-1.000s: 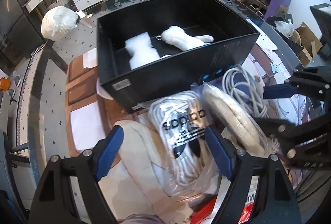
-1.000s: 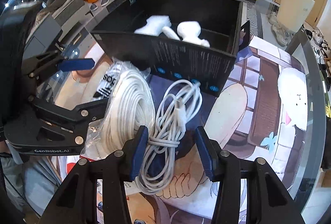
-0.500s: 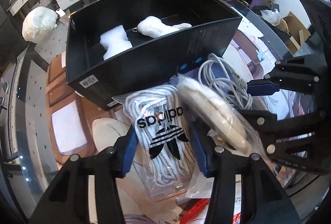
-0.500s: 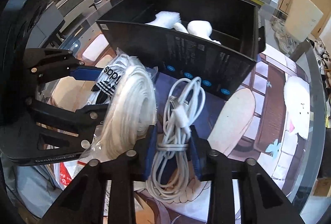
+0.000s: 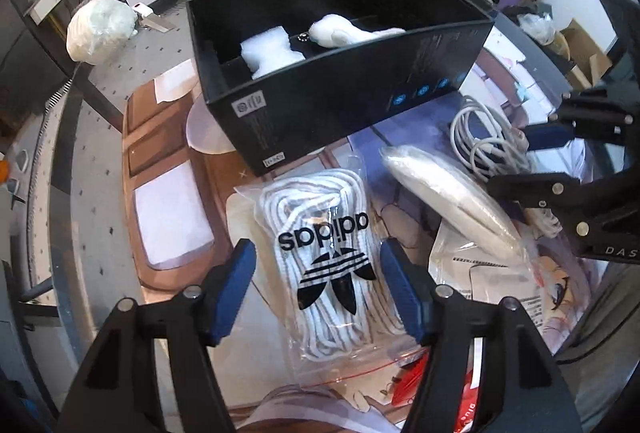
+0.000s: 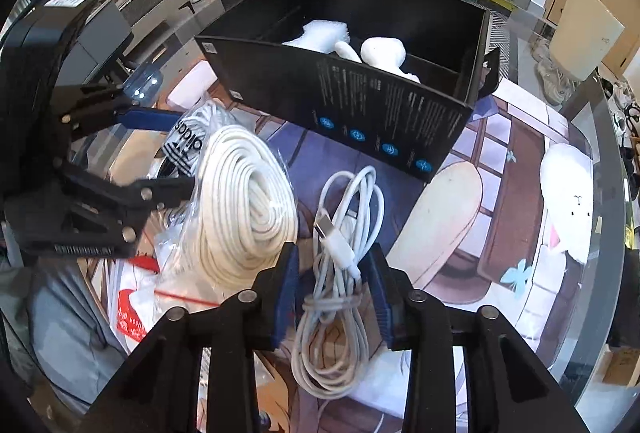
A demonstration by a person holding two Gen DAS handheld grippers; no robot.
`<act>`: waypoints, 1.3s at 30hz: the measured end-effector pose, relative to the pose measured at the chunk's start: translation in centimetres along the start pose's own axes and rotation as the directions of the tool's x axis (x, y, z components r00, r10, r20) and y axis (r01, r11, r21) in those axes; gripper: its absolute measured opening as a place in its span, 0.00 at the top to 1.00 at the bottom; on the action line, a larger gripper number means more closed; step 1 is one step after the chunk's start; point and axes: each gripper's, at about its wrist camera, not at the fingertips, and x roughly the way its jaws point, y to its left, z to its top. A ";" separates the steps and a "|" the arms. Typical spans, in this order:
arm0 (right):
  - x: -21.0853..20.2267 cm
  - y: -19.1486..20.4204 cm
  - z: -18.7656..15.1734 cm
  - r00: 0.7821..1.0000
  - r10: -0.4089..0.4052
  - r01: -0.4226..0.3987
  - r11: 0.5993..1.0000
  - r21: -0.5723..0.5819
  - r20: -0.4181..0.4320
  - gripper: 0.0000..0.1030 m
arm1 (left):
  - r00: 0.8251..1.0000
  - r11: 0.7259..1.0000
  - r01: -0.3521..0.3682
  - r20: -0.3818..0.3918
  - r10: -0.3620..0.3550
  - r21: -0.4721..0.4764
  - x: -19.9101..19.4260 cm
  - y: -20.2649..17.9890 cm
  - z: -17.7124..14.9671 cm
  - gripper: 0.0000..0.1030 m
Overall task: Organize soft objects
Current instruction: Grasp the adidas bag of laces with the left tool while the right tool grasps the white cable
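Note:
A black box [image 5: 340, 105] [image 6: 360, 113] holds a white foam piece [image 5: 266, 53] and a white plush toy [image 5: 340, 31]. My left gripper [image 5: 318, 273] straddles a clear adidas bag of white laces [image 5: 324, 257]; its blue pads stand beside the bag and squeeze it at the sides. My right gripper [image 6: 332, 281] is closed on a bundled white USB cable [image 6: 340, 265], which also shows in the left wrist view [image 5: 484, 141]. A bagged coil of white cord [image 6: 244, 209] [image 5: 448, 193] lies between the two.
The objects lie on a printed cartoon mat [image 6: 520, 193] on a glass table. A red-and-white plastic bag [image 6: 136, 305] lies near the front edge. A white bundle [image 5: 100, 29] sits on the floor beyond the table. Cabinets and shelves stand behind.
My left gripper closed in on the adidas bag and then its jaws widened somewhat. My right gripper narrowed onto the USB cable. Both views have shifted a little.

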 end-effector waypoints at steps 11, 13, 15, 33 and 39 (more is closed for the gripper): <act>0.5 -0.6 -0.7 1.000 0.011 -0.011 1.000 -0.009 -0.026 0.64 | 0.999 0.995 -0.029 0.022 0.027 0.093 0.2 -2.3 0.2 0.52; 0.5 -0.9 -0.7 1.000 0.002 -0.002 1.000 0.000 -0.021 0.64 | 1.000 0.997 -0.014 0.017 0.013 0.080 0.2 -2.0 0.2 0.48; 0.4 -1.2 -0.7 1.000 0.002 -0.002 1.000 0.007 -0.020 0.64 | 1.000 0.998 0.009 0.009 -0.009 0.056 0.3 -1.5 0.3 0.35; 0.3 -1.2 -1.1 1.000 -0.011 0.011 1.000 0.008 -0.029 0.75 | 0.997 0.998 0.056 0.040 -0.058 0.039 -0.6 -1.0 0.5 0.66; 0.4 -1.4 -1.0 0.999 -0.028 0.028 1.000 0.010 -0.024 0.74 | 0.998 0.998 0.056 0.007 -0.056 0.005 0.2 -0.4 0.6 0.47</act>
